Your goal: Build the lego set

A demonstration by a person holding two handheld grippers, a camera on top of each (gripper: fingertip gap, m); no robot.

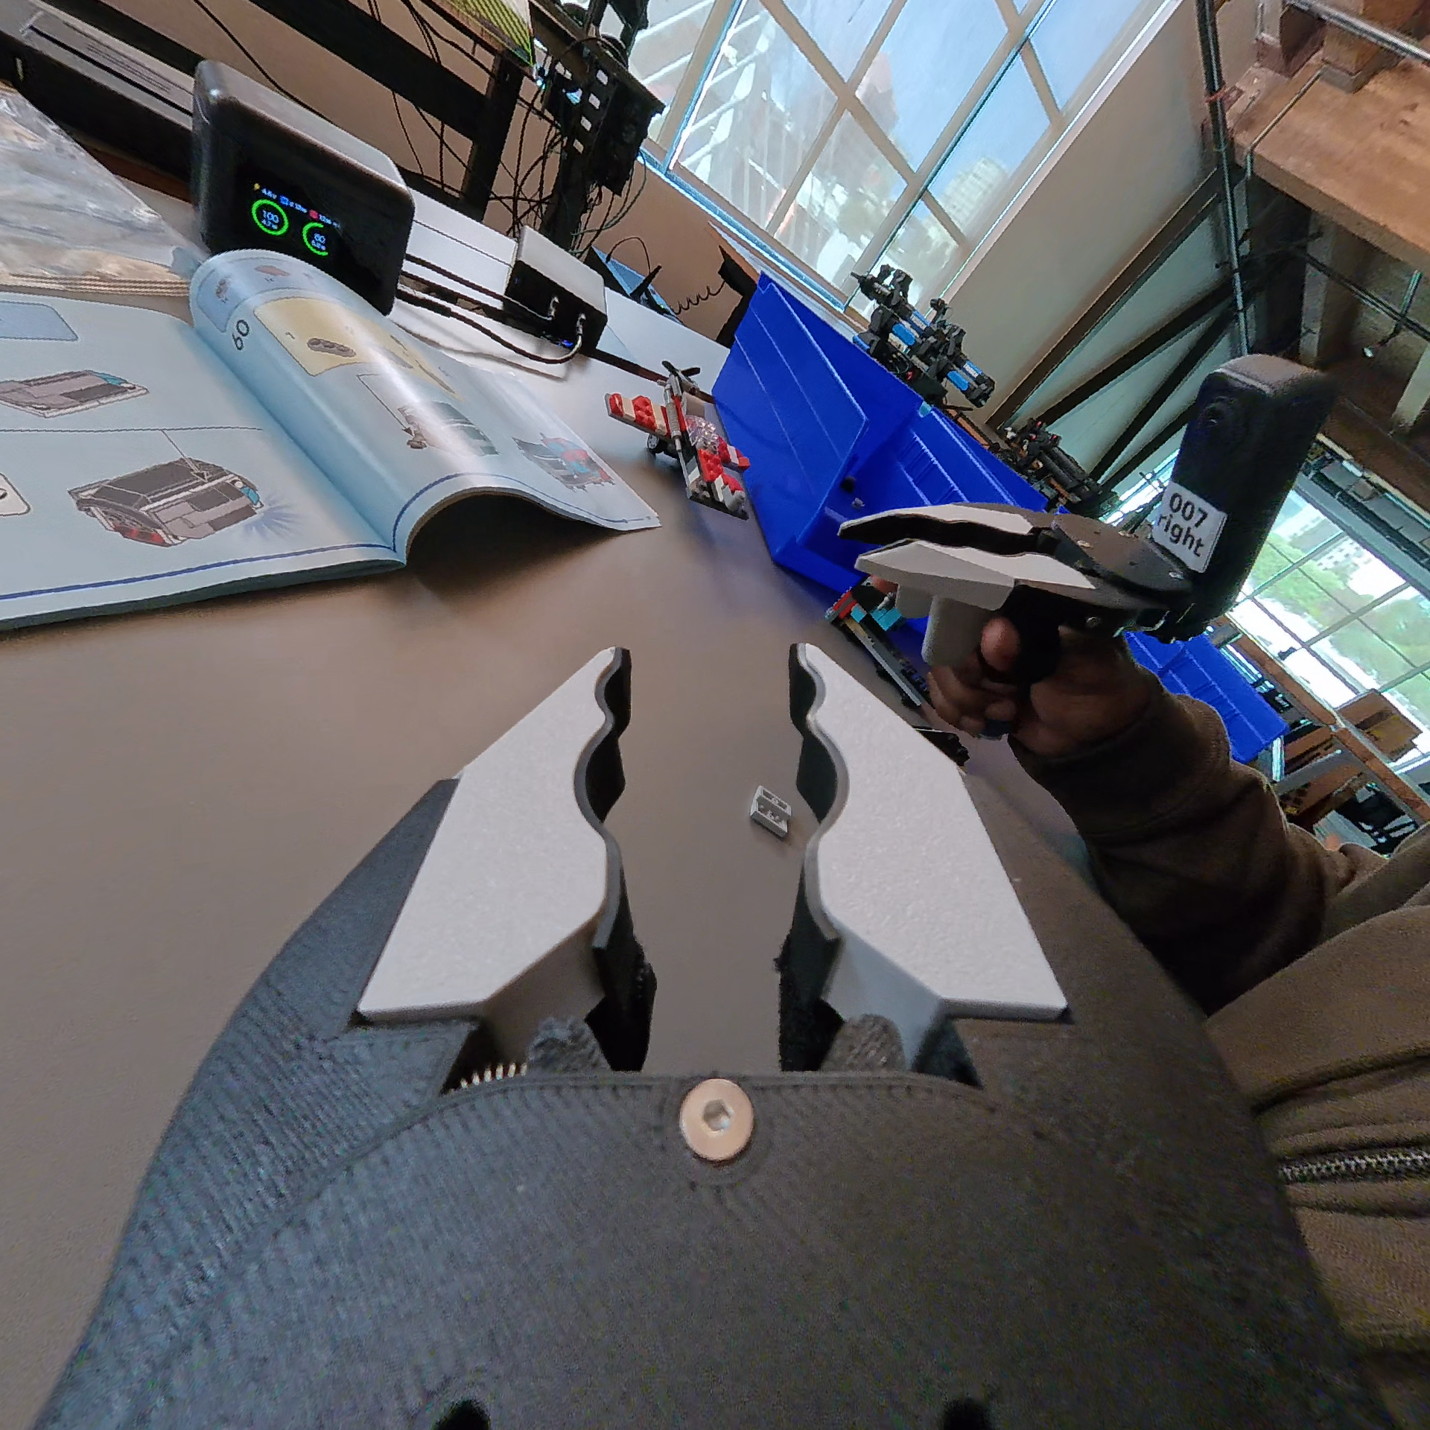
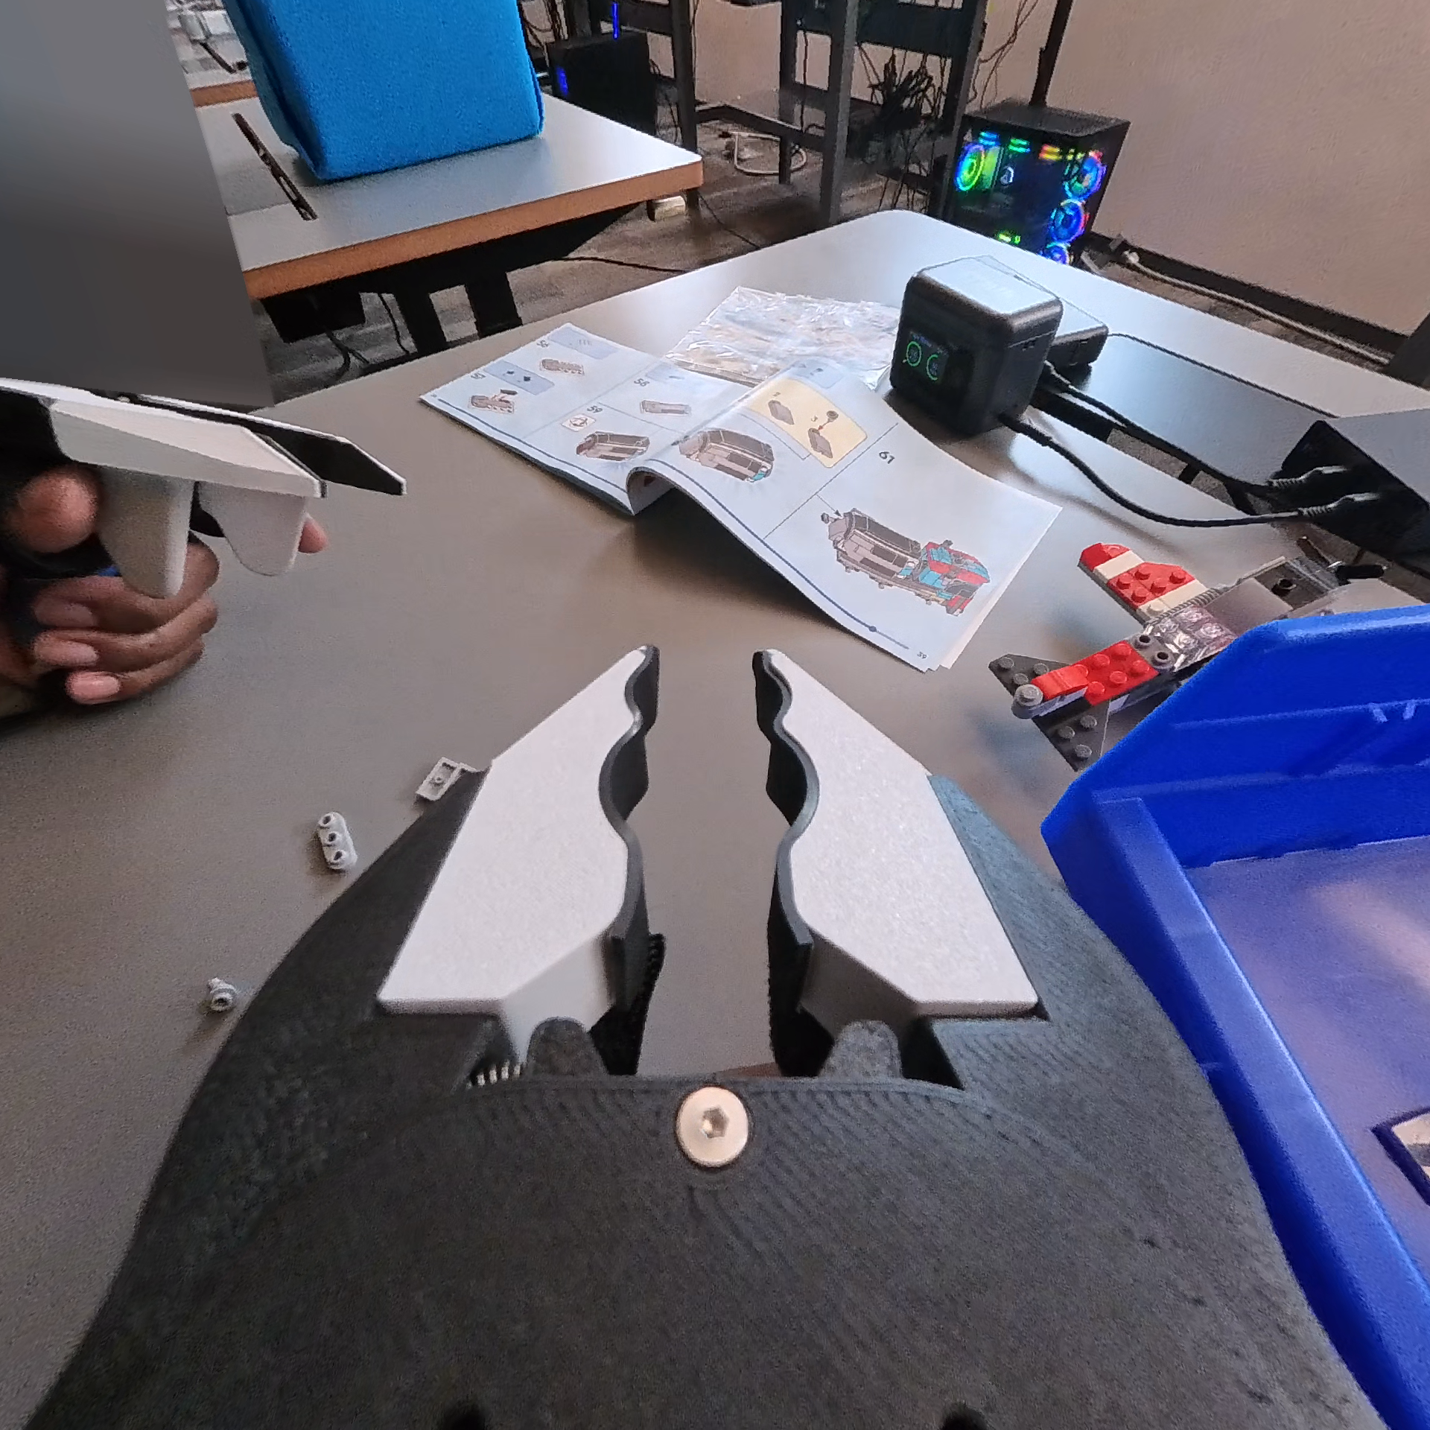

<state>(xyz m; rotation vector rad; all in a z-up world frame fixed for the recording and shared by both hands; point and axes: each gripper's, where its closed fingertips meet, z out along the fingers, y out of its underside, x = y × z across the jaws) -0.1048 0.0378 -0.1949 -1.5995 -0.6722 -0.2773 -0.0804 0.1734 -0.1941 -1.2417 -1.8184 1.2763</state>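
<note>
Brick (image 2: 447, 776) half hidden behind right tool (image 2: 706, 665); bin (image 2: 1161, 890) cropped

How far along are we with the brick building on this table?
Done: a red and white brick plane stands built beside the blue bin.

In hand: nothing. The left gripper and right gripper are both open and empty above the table.

Left: a small grey brick lies loose between the left fingers, more grey pieces lie nearby, a partly built model sits by the bin, and the booklet lies open.
</note>
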